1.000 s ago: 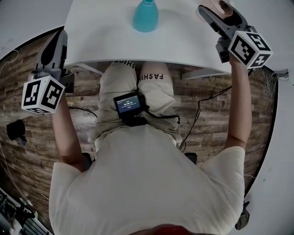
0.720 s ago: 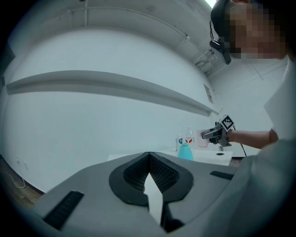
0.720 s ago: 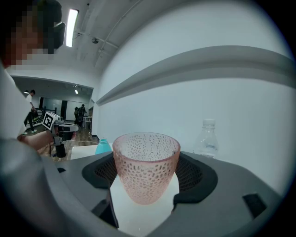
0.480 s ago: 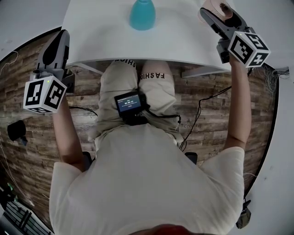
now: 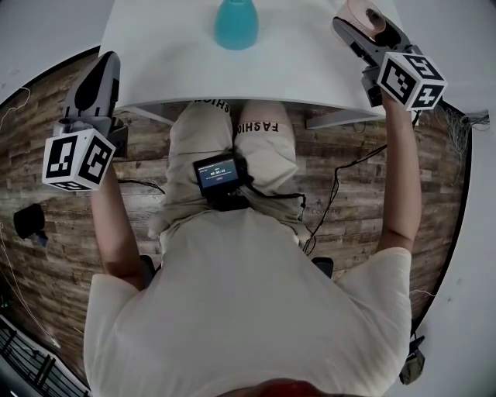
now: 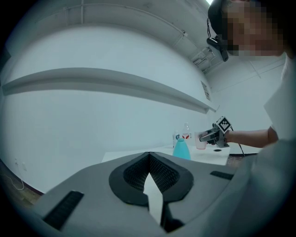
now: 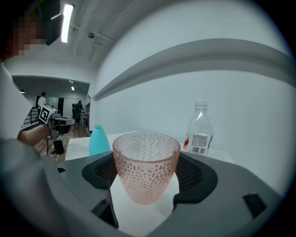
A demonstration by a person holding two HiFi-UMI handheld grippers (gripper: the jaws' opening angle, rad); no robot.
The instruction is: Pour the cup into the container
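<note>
Right gripper (image 7: 146, 187) grasps pink cup (image 7: 146, 164), seemingly near table (image 5: 310, 70) edge; left gripper (image 6: 151, 187) clenched empty, off table.

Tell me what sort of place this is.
Probably an indoor lab or office workspace rather than a home. A plain white table stands on a wood-plank floor with loose cables trailing across it, and a strip light hangs under an unfinished ceiling.

Head view looks down, gripper views along the tabletop (image 5: 310, 70); all share the container (image 5: 235, 23).
</note>
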